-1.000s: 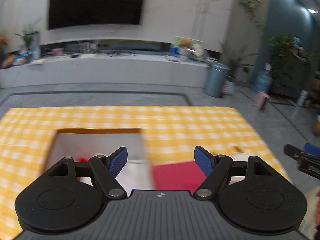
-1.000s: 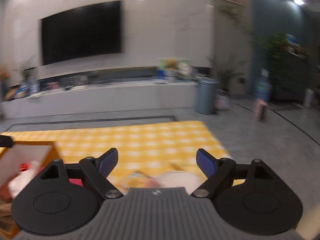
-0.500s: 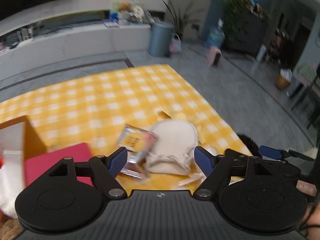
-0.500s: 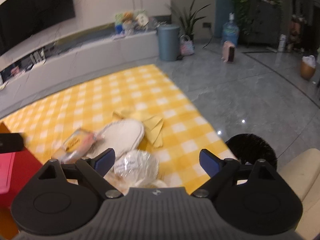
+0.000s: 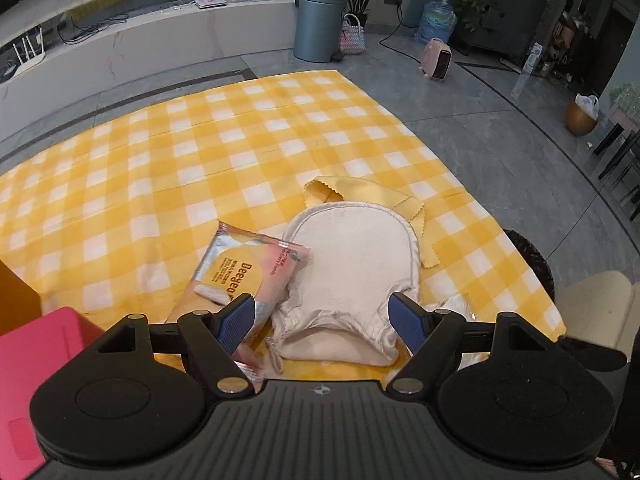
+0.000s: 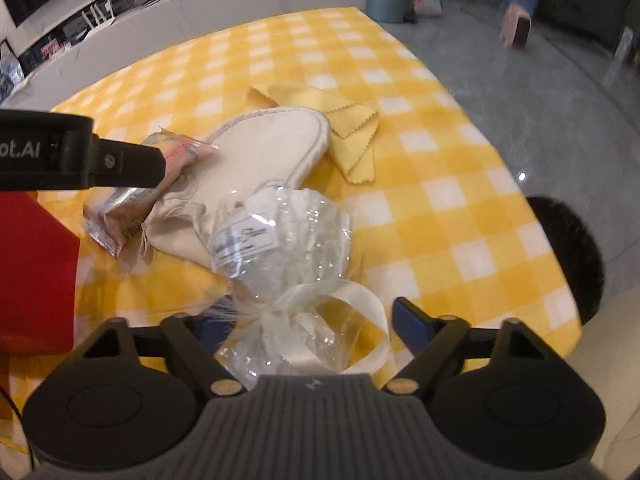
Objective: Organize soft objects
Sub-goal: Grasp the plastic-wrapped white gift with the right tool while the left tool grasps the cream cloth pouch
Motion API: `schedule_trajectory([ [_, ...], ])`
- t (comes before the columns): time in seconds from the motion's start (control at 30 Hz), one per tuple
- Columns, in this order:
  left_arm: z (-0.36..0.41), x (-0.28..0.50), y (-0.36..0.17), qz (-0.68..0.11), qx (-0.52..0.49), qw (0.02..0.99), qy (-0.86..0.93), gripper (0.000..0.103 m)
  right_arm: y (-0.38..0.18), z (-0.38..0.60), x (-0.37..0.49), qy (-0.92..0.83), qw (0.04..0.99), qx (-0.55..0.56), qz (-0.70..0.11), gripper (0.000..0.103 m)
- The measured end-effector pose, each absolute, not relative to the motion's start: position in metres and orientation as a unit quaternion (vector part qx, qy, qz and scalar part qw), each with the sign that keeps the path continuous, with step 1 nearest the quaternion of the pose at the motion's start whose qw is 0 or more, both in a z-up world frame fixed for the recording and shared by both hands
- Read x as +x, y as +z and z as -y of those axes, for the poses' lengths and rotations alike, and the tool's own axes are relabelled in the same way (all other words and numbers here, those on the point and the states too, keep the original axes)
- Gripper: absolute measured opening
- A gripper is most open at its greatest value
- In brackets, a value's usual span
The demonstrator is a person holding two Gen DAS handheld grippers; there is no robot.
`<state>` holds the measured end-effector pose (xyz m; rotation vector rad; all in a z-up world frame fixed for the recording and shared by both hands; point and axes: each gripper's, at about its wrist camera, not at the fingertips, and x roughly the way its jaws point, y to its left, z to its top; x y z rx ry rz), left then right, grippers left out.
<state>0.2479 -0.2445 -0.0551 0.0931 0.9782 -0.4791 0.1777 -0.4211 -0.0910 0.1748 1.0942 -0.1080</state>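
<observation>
A cream drawstring pouch (image 5: 352,264) lies on the yellow checked tablecloth (image 5: 200,152). A pink-and-orange sachet pack (image 5: 248,276) lies at its left and a yellow cloth (image 5: 368,192) behind it. My left gripper (image 5: 320,320) is open, its fingers straddling the pouch's near end. In the right wrist view the pouch (image 6: 260,148), pack (image 6: 132,208) and yellow cloth (image 6: 352,136) show again. My right gripper (image 6: 304,324) is open around the tied neck of a clear cellophane bundle (image 6: 280,236) with a cream ribbon.
A red box (image 5: 36,364) stands at the left, also red in the right wrist view (image 6: 32,272). The table's right edge (image 5: 520,240) drops to a grey floor. A black round stool (image 6: 572,256) and a cream cushion (image 5: 596,304) sit beside it.
Both grippers swung right from the open box and dropped toward the pile of soft items. The left now straddles the pouch, the right the cellophane bundle. Both stay open.
</observation>
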Motion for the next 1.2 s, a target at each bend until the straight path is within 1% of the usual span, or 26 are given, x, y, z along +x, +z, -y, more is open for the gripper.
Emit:
schedule_trajectory([
  [0.03,0.246,0.248,-0.055,-0.463,0.046,0.855,-0.228,0.089,-0.09,0.422,0.176,-0.051,0.85,0.087,-0.518,0.075],
  [0.07,0.247,0.248,-0.054,-0.46,0.05,0.856,-0.228,0.089,-0.088,0.422,0.174,-0.05,0.851,0.088,-0.515,0.067],
  [0.1,0.25,0.248,-0.053,-0.457,0.055,0.858,-0.228,0.089,-0.087,0.422,0.173,-0.048,0.852,0.087,-0.513,0.054],
  [0.2,0.255,0.244,-0.051,-0.448,0.066,0.861,-0.231,0.089,-0.081,0.421,0.168,-0.045,0.859,0.081,-0.504,0.048],
  [0.37,0.273,0.238,-0.055,-0.448,0.085,0.855,-0.247,0.089,-0.049,0.433,0.145,-0.134,0.879,0.039,-0.455,0.048],
  [0.47,0.291,0.231,-0.063,-0.438,0.113,0.856,-0.25,0.089,-0.041,0.45,0.134,-0.183,0.879,0.046,-0.438,0.048],
  [0.57,0.307,0.222,-0.075,-0.419,0.142,0.856,-0.266,0.089,-0.045,0.461,0.13,-0.195,0.873,0.059,-0.443,0.048],
  [0.73,0.328,0.219,-0.1,-0.429,0.164,0.845,-0.274,0.09,-0.05,0.465,0.129,-0.178,0.876,0.075,-0.441,0.048],
  [0.93,0.339,0.221,-0.125,-0.412,0.201,0.856,-0.237,0.09,-0.054,0.467,0.131,-0.151,0.882,0.099,-0.436,0.048],
  [1.2,0.336,0.238,-0.134,-0.386,0.179,0.884,-0.195,0.092,-0.064,0.476,0.131,-0.157,0.874,0.112,-0.446,0.048],
])
